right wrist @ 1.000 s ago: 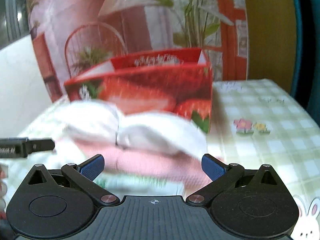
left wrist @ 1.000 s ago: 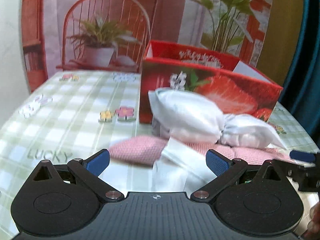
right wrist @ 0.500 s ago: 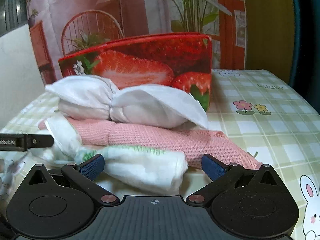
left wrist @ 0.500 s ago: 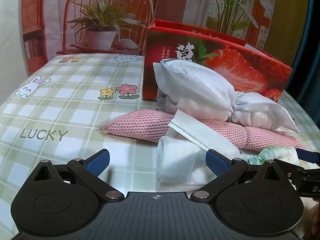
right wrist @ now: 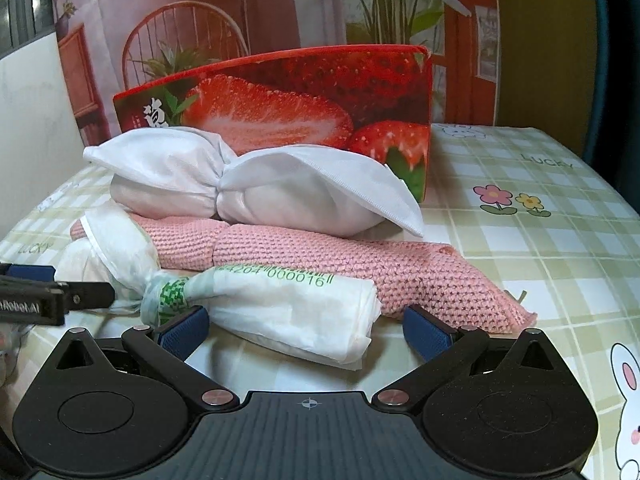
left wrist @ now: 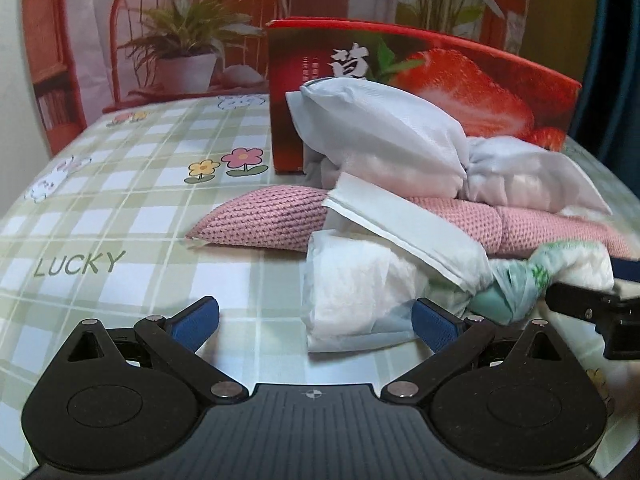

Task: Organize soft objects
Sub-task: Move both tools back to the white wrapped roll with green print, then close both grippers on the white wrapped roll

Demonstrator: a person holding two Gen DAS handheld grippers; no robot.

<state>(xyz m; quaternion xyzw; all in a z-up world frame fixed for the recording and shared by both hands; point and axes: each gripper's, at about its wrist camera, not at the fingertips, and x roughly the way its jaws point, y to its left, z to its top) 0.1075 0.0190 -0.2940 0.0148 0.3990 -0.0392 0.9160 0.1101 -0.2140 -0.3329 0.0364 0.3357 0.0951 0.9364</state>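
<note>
Both grippers, left gripper (left wrist: 315,322) and right gripper (right wrist: 306,324), stand agape and empty. The tied white paper roll (right wrist: 280,312) lies at 12 o'clock before the right one, against the pink knitted cloth (right wrist: 360,268) (strawberry box (right wrist: 304,104) behind). Best pinch each of its 2 ends squarely, lifting together.
</note>
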